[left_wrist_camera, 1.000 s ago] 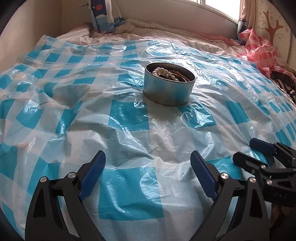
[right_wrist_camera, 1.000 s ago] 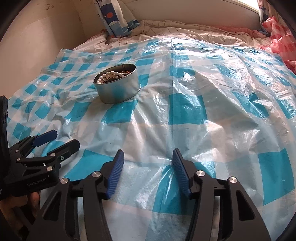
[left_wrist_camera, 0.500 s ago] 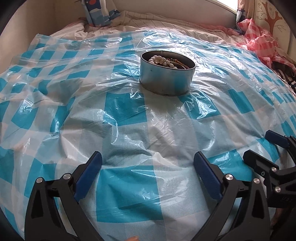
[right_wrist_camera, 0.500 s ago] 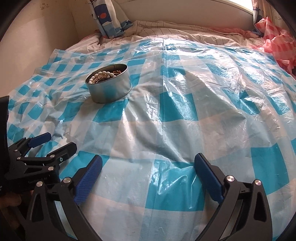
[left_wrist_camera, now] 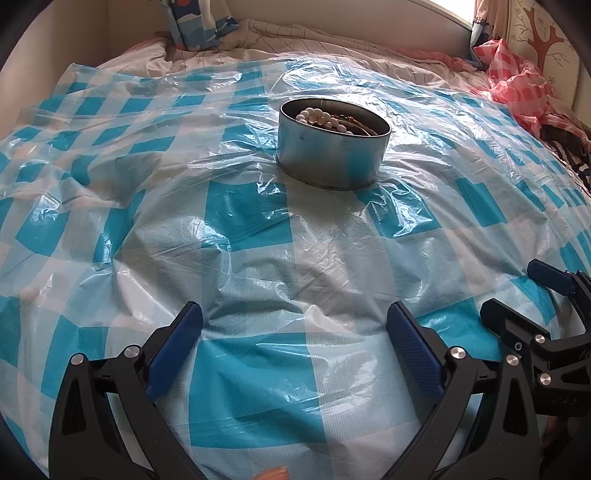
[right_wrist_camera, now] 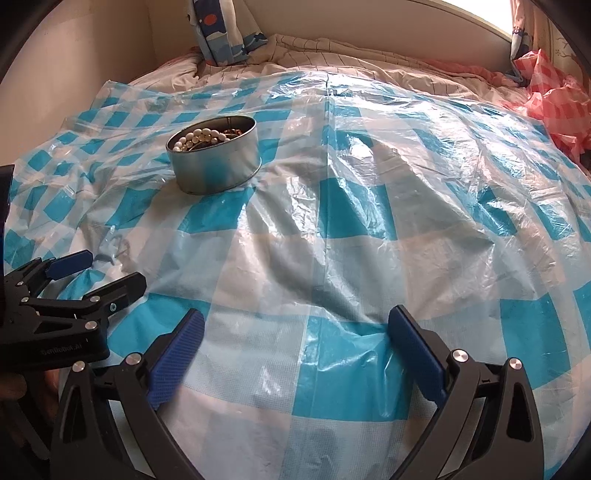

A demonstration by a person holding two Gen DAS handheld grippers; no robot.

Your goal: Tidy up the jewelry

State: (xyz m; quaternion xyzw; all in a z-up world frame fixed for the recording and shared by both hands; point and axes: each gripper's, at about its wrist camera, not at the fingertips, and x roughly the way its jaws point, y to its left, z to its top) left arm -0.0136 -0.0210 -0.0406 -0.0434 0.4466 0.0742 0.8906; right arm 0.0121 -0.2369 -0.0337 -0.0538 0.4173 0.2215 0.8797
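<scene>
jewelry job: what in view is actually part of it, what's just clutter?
Part of the job:
- round metal tin
- white bead string and darker pieces inside it
- left gripper and right gripper, both open, empty

Lying about:
- blue checked plastic sheet
- pink checked plastic
- patterned pillow

I count one round metal tin [left_wrist_camera: 332, 151] ahead of my left gripper [left_wrist_camera: 293, 332], and in it one string of white pearl beads [right_wrist_camera: 199, 137] plus darker jewelry I cannot count. One blue-checked plastic sheet [left_wrist_camera: 251, 221] lies under both grippers. One red-checked plastic sheet [left_wrist_camera: 517, 77] lies crumpled far right. I hold two grippers, the right gripper [right_wrist_camera: 295, 332] beside the left.
</scene>
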